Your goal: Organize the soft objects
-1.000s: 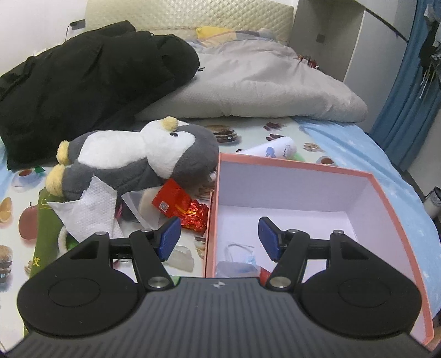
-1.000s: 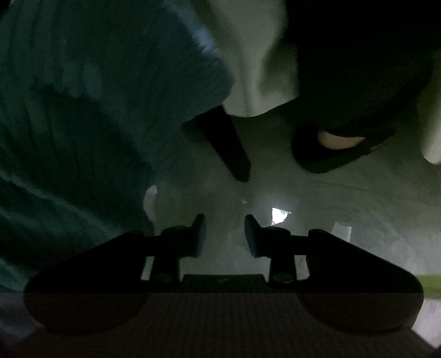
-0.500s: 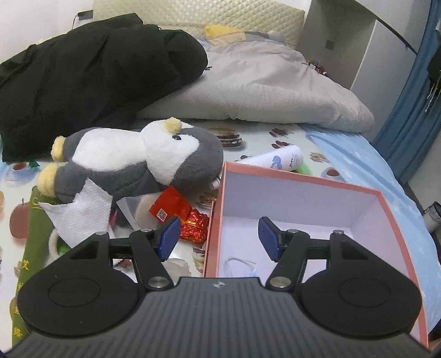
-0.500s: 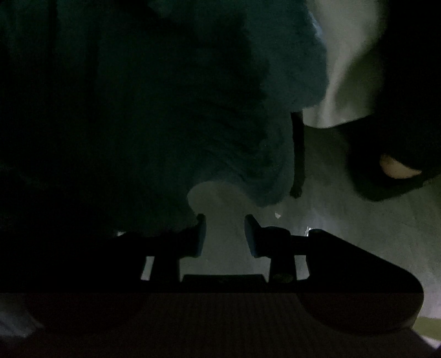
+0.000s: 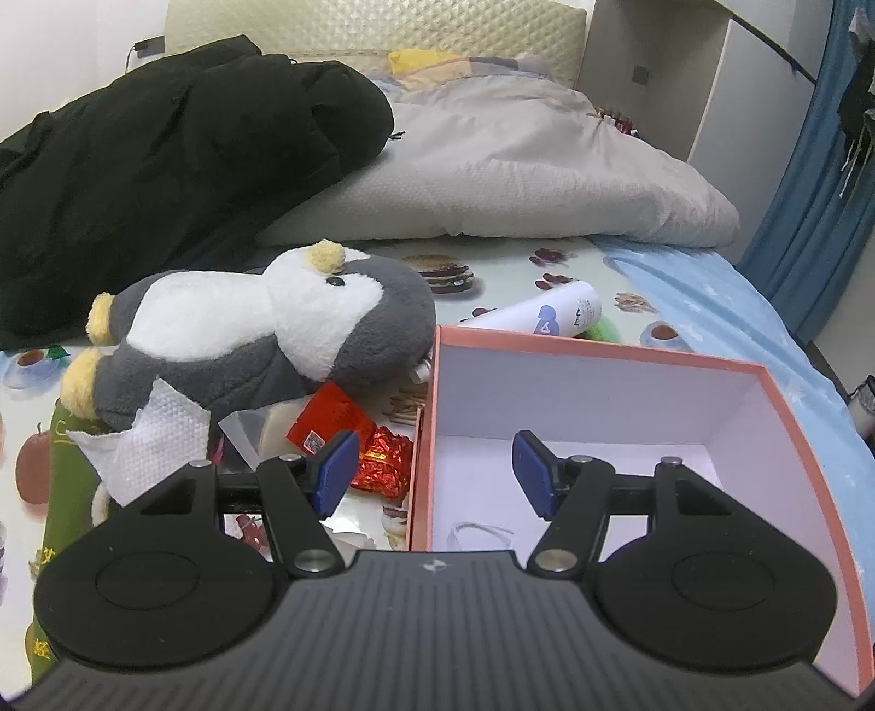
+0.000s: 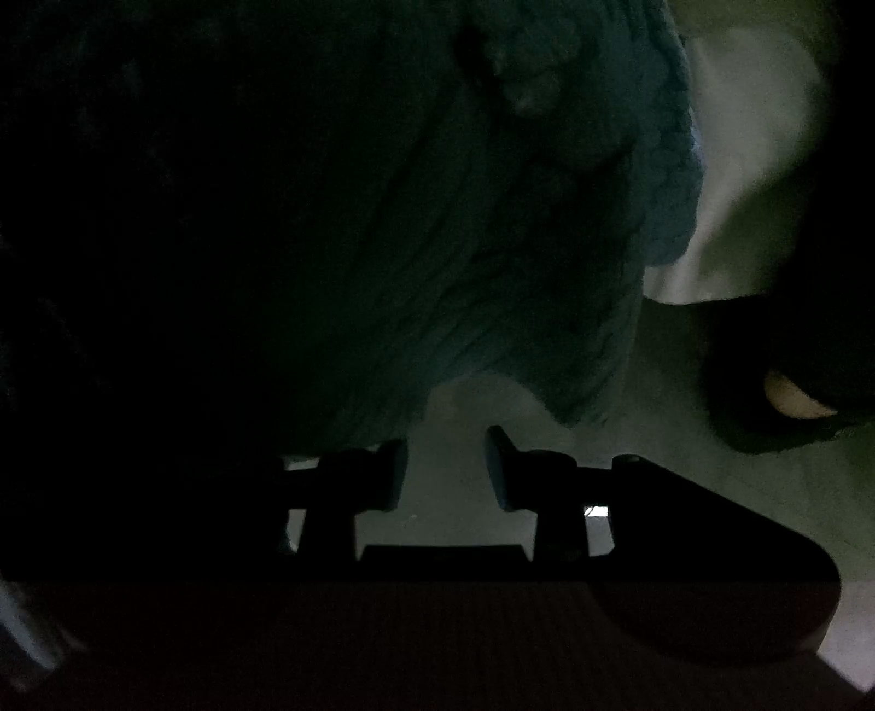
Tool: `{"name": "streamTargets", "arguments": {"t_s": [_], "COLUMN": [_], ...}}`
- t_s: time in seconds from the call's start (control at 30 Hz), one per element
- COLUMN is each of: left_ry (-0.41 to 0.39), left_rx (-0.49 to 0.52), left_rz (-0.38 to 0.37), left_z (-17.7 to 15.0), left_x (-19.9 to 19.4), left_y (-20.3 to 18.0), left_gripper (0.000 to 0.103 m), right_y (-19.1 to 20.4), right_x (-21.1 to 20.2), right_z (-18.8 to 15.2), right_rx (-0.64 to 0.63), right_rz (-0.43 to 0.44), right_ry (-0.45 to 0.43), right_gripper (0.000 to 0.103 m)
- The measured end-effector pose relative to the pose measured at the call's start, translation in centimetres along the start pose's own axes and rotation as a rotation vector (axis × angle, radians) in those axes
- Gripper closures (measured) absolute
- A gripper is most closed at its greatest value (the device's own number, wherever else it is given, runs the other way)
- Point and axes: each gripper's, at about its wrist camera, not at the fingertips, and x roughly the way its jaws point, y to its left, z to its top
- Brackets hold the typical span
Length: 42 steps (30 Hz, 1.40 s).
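Your left wrist cam sits low over the bed, angled down and forward past its blue pads [image 5: 336, 473] toward the headboard [image 5: 372, 27], with the plush penguin [image 5: 257, 339] and pink box [image 5: 601, 350] close in front. Your right wrist cam is nearly dark, pressed close against teal knitted fabric [image 6: 547, 219] above a pale surface. The two views share nothing recognisable.

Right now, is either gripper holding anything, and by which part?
Nothing is held. The left gripper hangs open over the edge of the pink box; the right gripper is open with only a bare gap between its fingers.
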Motion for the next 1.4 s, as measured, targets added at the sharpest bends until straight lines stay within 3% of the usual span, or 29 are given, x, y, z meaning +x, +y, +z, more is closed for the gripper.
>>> {"name": "streamTargets", "arguments": {"t_s": [0.33,0.73,1.07,1.27,1.4], "left_ry": [-0.025,-0.108,-0.087,-0.041,-0.019], "left_rx": [-0.054,-0.140,-0.115,-0.110,-0.072], "left_rz": [-0.064,-0.067,-0.103,-0.127,-0.133], "left_z": [0.0,-1.5,-5.0,-8.2,-9.9], "left_x": [-0.3,-7.5,-11.7,-13.2,-14.0], "left_y": [3.7,11.9,15.3,16.6,16.4], "left_gripper": [0.035,0.035,0.035,0.035,0.035], "right_y": [-2.4,-4.5,-8.2,-7.8,-7.6], "right_x": [-2.5,-9.4,-15.9,-21.8,-25.5], "right_z": [0.9,3.9,8.0,11.7,14.4], "right_rx": [0.045,0.089,0.292,0.350,0.424], "right_rz": [-0.091,-0.291,-0.494,-0.601,-0.644], "right_ry": [0.064,0.096,0.001,-0.050,-0.133], "right_gripper": [0.068,0.069,0.069,0.069,0.069]}}
